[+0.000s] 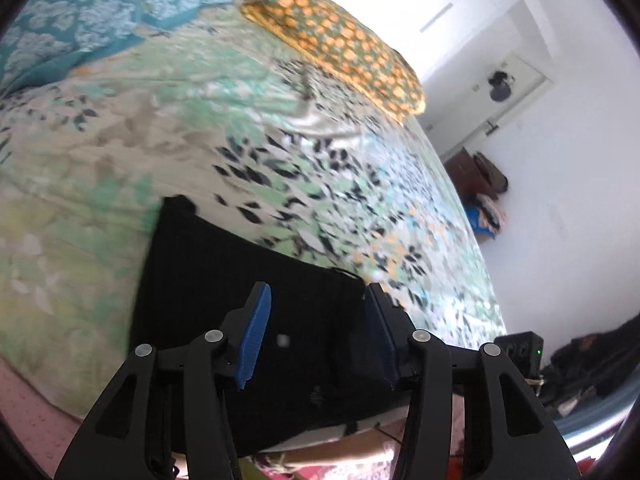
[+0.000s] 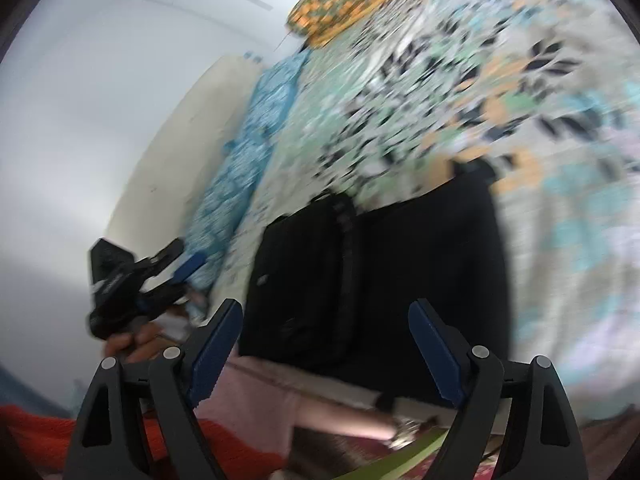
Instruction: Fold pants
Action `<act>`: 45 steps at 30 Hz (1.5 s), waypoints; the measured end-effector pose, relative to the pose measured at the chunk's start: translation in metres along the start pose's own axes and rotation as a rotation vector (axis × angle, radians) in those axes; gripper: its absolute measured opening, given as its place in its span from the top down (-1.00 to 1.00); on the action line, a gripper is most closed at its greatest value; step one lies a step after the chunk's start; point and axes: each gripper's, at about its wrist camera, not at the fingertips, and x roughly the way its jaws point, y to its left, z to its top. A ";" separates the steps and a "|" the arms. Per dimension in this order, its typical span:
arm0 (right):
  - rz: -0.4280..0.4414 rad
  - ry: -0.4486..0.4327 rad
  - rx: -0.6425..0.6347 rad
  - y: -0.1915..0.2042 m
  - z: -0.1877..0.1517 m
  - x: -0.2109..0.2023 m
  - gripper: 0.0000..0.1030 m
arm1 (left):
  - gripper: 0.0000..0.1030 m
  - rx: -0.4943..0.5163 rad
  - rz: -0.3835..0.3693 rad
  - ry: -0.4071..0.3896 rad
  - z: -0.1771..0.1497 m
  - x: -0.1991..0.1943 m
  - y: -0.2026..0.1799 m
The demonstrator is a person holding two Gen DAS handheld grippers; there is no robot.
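Note:
The black pants [image 1: 224, 280] lie folded flat on the floral bed cover, near the bed's front edge; they also show in the right wrist view [image 2: 420, 272], with the waistband [image 2: 346, 240] lying across them. My left gripper [image 1: 316, 300] is open and empty, held just above the pants. My right gripper [image 2: 326, 312] is open wide and empty, a little back from the pants' near edge. The left gripper [image 2: 188, 268] also shows in the right wrist view at the left, held by a hand, its jaws apart.
The floral bed cover [image 1: 160, 152] spreads around the pants. An orange-patterned pillow [image 1: 340, 44] and a blue pillow [image 1: 112, 12] lie at the far end. A white wall, a door and piled things [image 1: 488, 200] stand beyond the bed's right side.

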 end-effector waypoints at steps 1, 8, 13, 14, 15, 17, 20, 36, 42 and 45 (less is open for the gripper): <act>0.041 0.057 0.014 0.001 0.002 0.015 -0.65 | 0.03 -0.031 0.039 -0.023 -0.003 -0.007 0.016; -0.026 0.256 0.032 -0.006 0.022 0.080 -0.44 | 0.03 -0.246 0.174 -0.063 -0.049 -0.013 0.107; -0.140 0.397 -0.020 -0.006 0.017 0.102 -0.23 | 0.03 -0.311 0.201 -0.055 -0.064 -0.011 0.114; -0.120 0.412 -0.008 -0.007 0.017 0.104 -0.23 | 0.03 -0.317 0.199 -0.054 -0.062 -0.010 0.113; -0.094 0.435 0.012 -0.007 0.015 0.106 -0.22 | 0.03 -0.317 0.198 -0.053 -0.062 -0.009 0.112; -0.097 0.478 0.007 -0.008 0.014 0.111 -0.22 | 0.03 -0.306 0.202 -0.045 -0.060 -0.006 0.109; -0.091 0.469 0.056 -0.015 0.015 0.115 -0.15 | 0.03 -0.298 0.201 -0.022 -0.061 0.002 0.106; -0.087 0.275 -0.209 0.083 0.040 0.023 0.61 | -0.04 -0.350 0.210 -0.043 -0.063 -0.007 0.116; -0.223 0.258 -0.220 0.065 0.031 -0.017 0.61 | -0.05 -0.227 0.206 -0.009 -0.061 0.002 0.088; -0.265 0.249 -0.171 0.041 0.022 -0.025 0.61 | -0.05 -0.174 0.201 0.004 -0.060 0.006 0.075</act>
